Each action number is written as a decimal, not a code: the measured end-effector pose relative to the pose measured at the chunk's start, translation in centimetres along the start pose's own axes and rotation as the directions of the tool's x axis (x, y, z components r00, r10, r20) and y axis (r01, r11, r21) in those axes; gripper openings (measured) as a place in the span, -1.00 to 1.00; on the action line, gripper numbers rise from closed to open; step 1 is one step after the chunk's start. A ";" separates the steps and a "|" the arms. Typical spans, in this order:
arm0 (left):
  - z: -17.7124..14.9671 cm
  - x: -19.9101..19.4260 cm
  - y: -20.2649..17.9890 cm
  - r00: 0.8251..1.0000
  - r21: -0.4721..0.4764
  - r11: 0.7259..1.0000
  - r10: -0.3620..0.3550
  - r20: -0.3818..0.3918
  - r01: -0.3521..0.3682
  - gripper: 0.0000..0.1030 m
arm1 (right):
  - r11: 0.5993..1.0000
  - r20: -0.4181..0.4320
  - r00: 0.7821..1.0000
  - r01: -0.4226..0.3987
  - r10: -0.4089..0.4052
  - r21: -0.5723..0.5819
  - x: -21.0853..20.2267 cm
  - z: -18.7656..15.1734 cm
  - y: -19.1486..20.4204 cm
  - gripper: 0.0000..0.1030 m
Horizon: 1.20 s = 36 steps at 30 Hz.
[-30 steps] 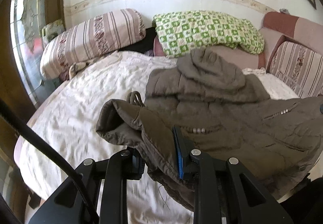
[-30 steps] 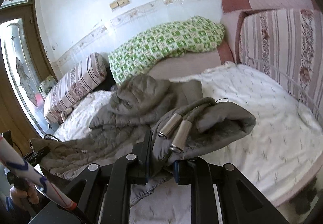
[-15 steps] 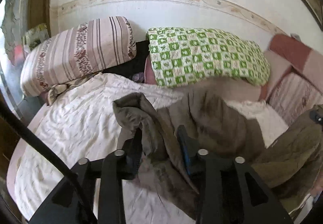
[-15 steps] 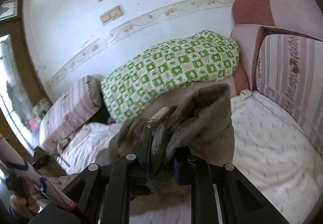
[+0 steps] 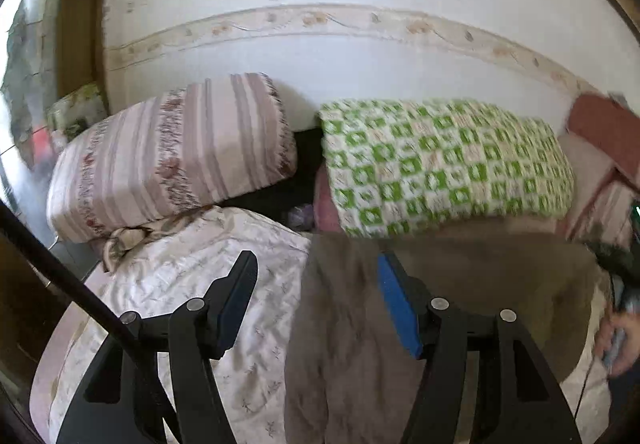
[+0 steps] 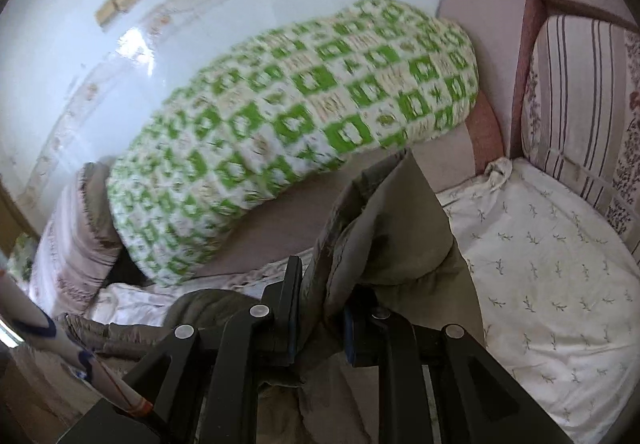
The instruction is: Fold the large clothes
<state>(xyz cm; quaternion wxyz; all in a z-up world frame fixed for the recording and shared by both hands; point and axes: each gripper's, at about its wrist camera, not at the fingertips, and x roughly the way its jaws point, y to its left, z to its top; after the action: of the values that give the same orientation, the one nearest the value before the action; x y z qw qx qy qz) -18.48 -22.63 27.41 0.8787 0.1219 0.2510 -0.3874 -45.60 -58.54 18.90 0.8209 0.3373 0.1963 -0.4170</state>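
Note:
The olive-brown padded coat [image 5: 460, 292] lies folded over on the white sheet, its far edge near the cushions. My left gripper [image 5: 316, 284] is open just above the coat's left edge and holds nothing. My right gripper [image 6: 320, 296] is shut on a bunched fold of the coat [image 6: 392, 228], which stands up between the fingers. More of the coat [image 6: 200, 304] lies to the left below it.
The bed has a white patterned sheet [image 5: 192, 276] [image 6: 552, 276]. At the back are a striped cushion [image 5: 172, 156] and a green checked blanket [image 5: 440, 164] [image 6: 288, 132]. A striped cushion [image 6: 584, 104] lines the right side. A person's hand [image 5: 616, 340] shows at the right edge.
Both grippers carried the coat's near edge forward toward the cushions, folding it over. The left gripper has opened and let go of the coat. The right gripper still holds its fold.

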 end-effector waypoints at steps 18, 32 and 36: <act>-12.3 16.4 -10.4 0.958 0.127 0.986 -0.065 -0.279 0.104 0.27 | 0.995 -0.067 0.993 -0.096 0.095 -0.014 -0.4 -2.5 -4.7 0.29; -12.4 20.3 -10.4 0.941 0.108 0.993 -0.010 -0.339 0.050 0.49 | 0.951 -0.261 0.964 -0.035 -0.049 -0.307 6.7 -12.2 1.2 0.42; -12.2 22.1 -10.1 0.930 0.085 0.996 0.005 -0.367 0.028 0.61 | 0.969 -0.304 0.951 -0.019 -0.059 -0.248 10.3 -12.0 -0.1 0.57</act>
<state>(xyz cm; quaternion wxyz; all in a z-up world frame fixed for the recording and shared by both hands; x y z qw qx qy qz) -17.51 -38.14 5.10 0.8078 0.2295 0.3940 -0.3736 -40.23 -55.70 4.29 0.8114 0.2913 0.3760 -0.3396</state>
